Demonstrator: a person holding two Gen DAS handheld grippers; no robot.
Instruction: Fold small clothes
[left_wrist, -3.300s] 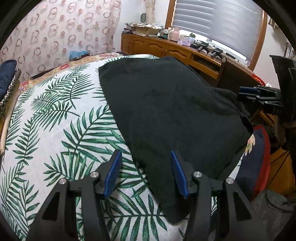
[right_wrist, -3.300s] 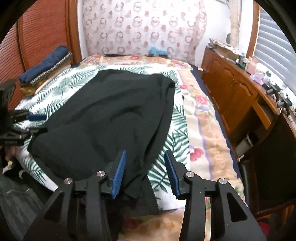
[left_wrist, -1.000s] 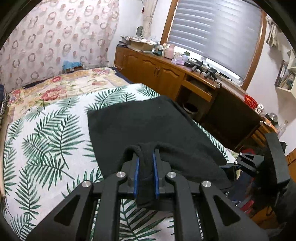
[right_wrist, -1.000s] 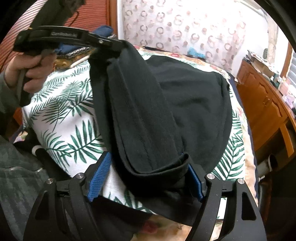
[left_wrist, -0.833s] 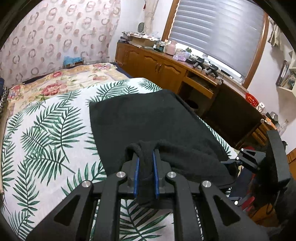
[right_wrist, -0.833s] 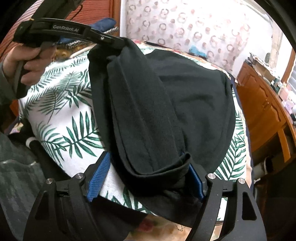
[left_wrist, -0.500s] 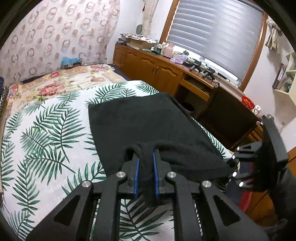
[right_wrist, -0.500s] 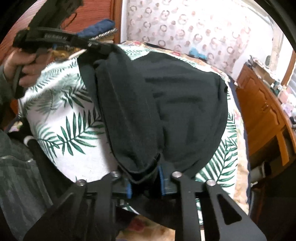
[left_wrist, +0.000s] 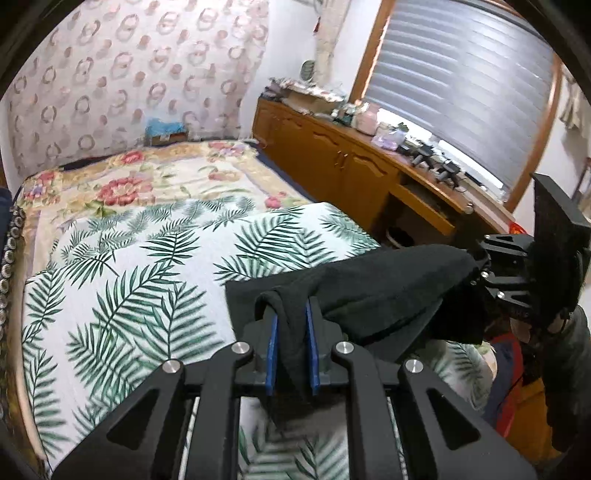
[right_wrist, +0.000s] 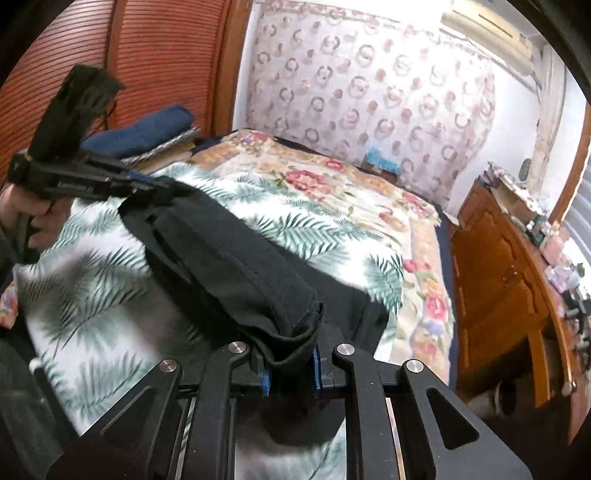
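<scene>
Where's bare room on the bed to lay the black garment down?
Open palm-leaf sheet left of and beyond the black garment, up to the floral blanket. Crowded: the near right edge, where left tongs and right tongs hold the garment, and the cluttered cabinet top.

You are in a home bedroom. A bed (left_wrist: 122, 258) with a palm-leaf sheet (left_wrist: 110, 295) over a floral blanket (left_wrist: 147, 177) fills the room. Patterned curtains (left_wrist: 129, 74) hang behind it, wooden cabinets (left_wrist: 332, 158) with a cluttered top run beneath a window with blinds (left_wrist: 461, 92), and folded bedding (right_wrist: 147, 129) sits beside it.
</scene>
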